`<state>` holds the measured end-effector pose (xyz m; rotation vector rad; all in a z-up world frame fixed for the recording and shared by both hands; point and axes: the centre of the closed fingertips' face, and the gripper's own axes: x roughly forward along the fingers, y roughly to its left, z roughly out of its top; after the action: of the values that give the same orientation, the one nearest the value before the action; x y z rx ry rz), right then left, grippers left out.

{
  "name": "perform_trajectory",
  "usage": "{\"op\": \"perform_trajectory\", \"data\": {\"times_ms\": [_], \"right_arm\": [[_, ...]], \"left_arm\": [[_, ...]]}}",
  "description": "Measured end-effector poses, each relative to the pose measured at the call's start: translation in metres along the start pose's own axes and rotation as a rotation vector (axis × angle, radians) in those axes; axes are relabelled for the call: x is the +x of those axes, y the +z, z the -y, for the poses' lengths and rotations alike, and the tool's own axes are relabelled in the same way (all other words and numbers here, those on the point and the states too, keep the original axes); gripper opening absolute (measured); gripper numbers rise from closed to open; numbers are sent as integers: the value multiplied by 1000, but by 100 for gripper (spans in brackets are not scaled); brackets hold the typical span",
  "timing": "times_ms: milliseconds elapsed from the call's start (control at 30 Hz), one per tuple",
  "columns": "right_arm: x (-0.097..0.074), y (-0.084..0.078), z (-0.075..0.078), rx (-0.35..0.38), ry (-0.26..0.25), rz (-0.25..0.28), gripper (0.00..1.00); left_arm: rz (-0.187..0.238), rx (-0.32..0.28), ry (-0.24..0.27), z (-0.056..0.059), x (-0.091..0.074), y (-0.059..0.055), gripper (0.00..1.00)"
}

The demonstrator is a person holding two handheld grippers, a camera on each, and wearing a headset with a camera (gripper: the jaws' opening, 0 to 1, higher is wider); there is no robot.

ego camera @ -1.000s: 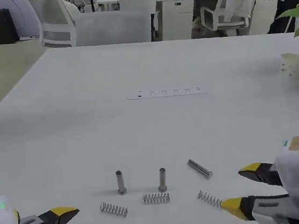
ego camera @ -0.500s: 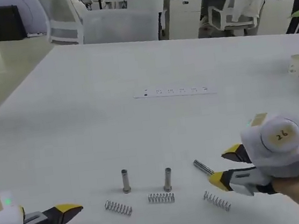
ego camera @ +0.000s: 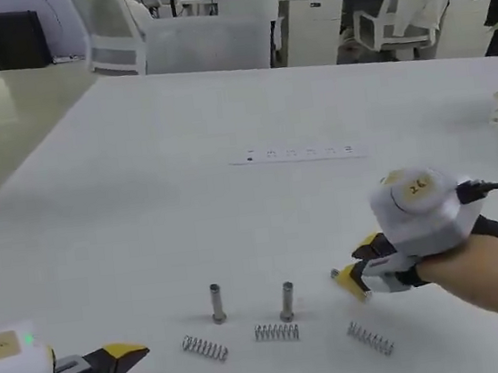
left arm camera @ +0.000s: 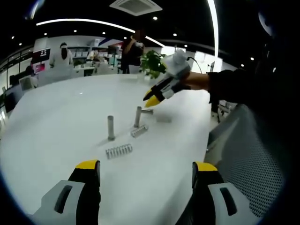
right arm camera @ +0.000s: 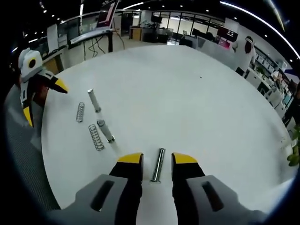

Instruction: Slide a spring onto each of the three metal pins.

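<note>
Right gripper view: right fingers (right arm camera: 129, 164) slightly apart astride lying pin (right arm camera: 158, 165) (no contact); left fingers (left arm camera: 86, 168) wide.

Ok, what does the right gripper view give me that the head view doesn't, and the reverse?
Right gripper view: the lying pin, full length, between the jaws of the open right claw. Head view: the third spring and the socket strip. Both: two upright pins, two springs beside them, the left claw.
</note>
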<state>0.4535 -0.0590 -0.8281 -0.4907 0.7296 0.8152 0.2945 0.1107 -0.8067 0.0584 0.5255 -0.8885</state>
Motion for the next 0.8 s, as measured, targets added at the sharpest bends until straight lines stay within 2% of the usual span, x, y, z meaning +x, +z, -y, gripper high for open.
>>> {"op": "perform_trajectory", "data": {"times_ms": [133, 300, 800], "right_arm": [[10, -6, 0, 5, 13, -39, 20], [18, -7, 1, 21, 24, -63, 17], [32, -15, 6, 70, 27, -112, 8]], "left_arm": [[-2, -1, -1, 0, 0, -1, 77], [-4, -4, 0, -1, 1, -1, 77], [-13, -8, 3, 0, 2, -3, 76]]}}
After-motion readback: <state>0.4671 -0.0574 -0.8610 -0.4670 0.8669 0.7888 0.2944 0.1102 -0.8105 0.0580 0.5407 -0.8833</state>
